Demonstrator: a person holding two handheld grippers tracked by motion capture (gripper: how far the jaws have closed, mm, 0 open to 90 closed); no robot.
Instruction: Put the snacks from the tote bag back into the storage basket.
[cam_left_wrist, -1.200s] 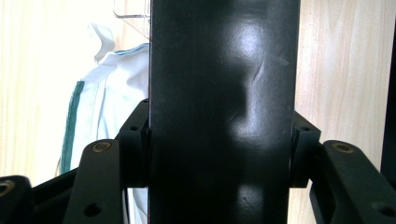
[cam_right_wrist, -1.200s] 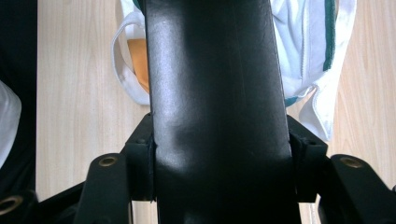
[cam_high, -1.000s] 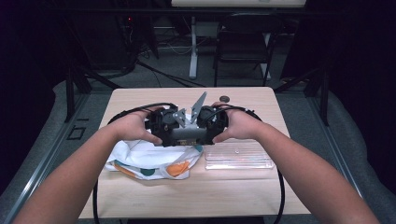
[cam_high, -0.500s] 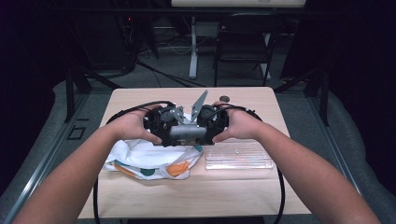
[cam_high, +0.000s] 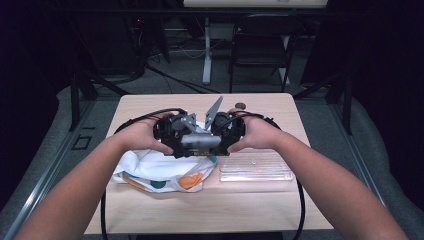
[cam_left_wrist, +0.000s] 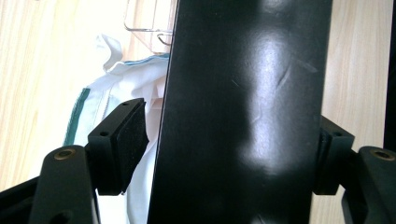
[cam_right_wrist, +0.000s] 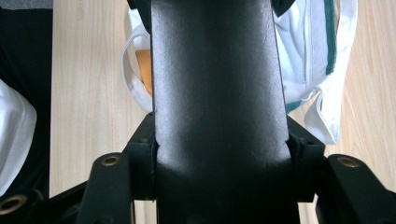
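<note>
A: What takes up the most room?

B: The wooden table (cam_high: 260, 205), with the person's forearms coming in from below. On its left part lies a crumpled white cloth bag (cam_high: 150, 172) with green and orange patches; just right of it lies a clear plastic tray (cam_high: 255, 167). A small dark round thing (cam_high: 240, 106) sits near the far edge, too small to make out.

A: And the work itself?

B: A long dark glossy bar (cam_high: 200, 141) hangs level above the bag and the tray's left end, held between the two tools. The left gripper (cam_high: 172, 134) and the right gripper (cam_high: 227, 132) face each other close together, one at each end of the bar.

A: How do the jaws stand?

B: In the right gripper view the right gripper (cam_right_wrist: 217, 161) is clamped on the bar (cam_right_wrist: 217, 93), both pads pressed to its sides. In the left gripper view the left gripper (cam_left_wrist: 231, 154) has just been opening: the bar (cam_left_wrist: 243, 102) sits between its jaws, and a gap shows beside the left pad (cam_left_wrist: 128, 144), so it no longer presses there.
</note>
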